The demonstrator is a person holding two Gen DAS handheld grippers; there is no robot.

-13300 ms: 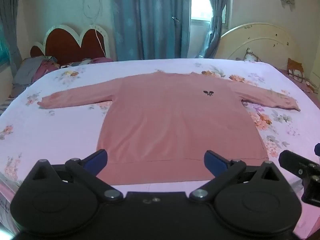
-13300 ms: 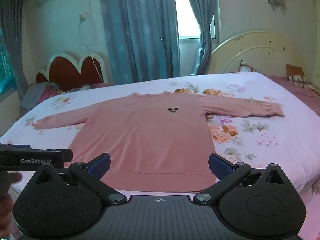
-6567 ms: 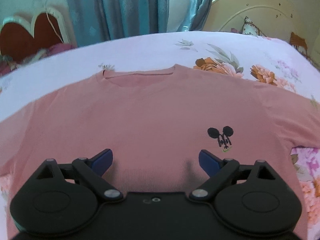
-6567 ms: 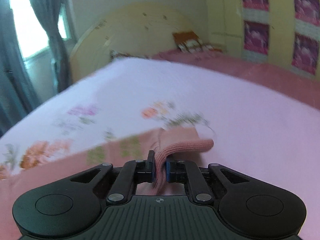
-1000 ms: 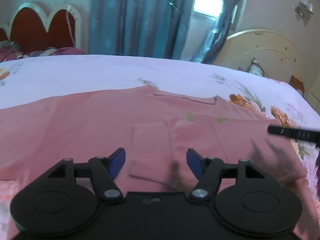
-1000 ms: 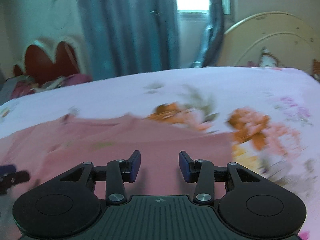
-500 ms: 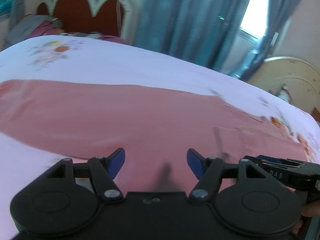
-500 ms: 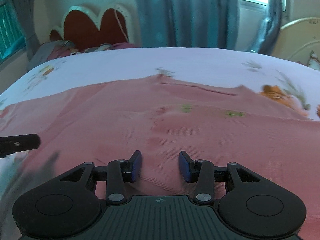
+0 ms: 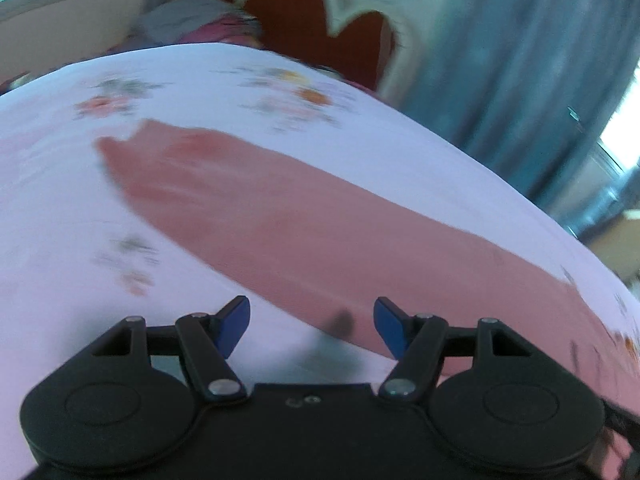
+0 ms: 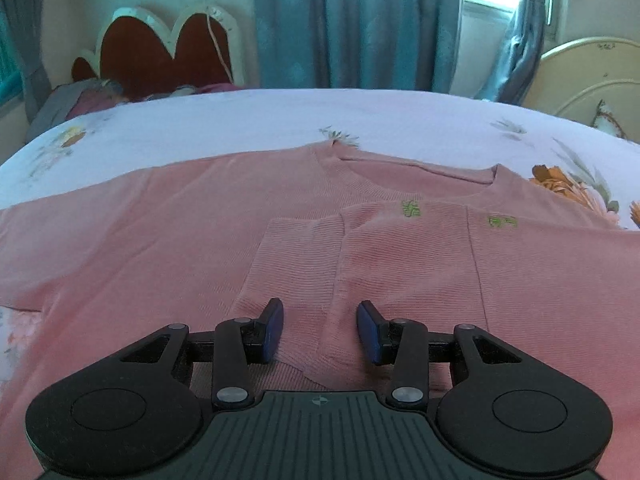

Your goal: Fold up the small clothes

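Note:
A pink long-sleeved sweater point(image 10: 168, 224) lies flat on the bed. Its right sleeve is folded across the chest, with the cuff point(image 10: 296, 264) just ahead of my right gripper point(image 10: 320, 330). That gripper is open and empty, low over the folded sleeve. In the left wrist view, the sweater's left sleeve point(image 9: 280, 216) stretches out flat over the sheet, its cuff end point(image 9: 116, 148) far left. My left gripper point(image 9: 312, 322) is open and empty, over the sleeve's near edge. That view is motion-blurred.
The bed has a white floral sheet point(image 10: 248, 120). A red scalloped headboard point(image 10: 160, 52) and piled clothes point(image 10: 80, 100) stand at the far left, blue curtains point(image 10: 352, 24) behind. A cream headboard point(image 10: 592, 76) is at the right.
My left gripper has swung left, from the sweater's chest out along the left sleeve. My right gripper has moved left over the folded right sleeve. Both stayed open.

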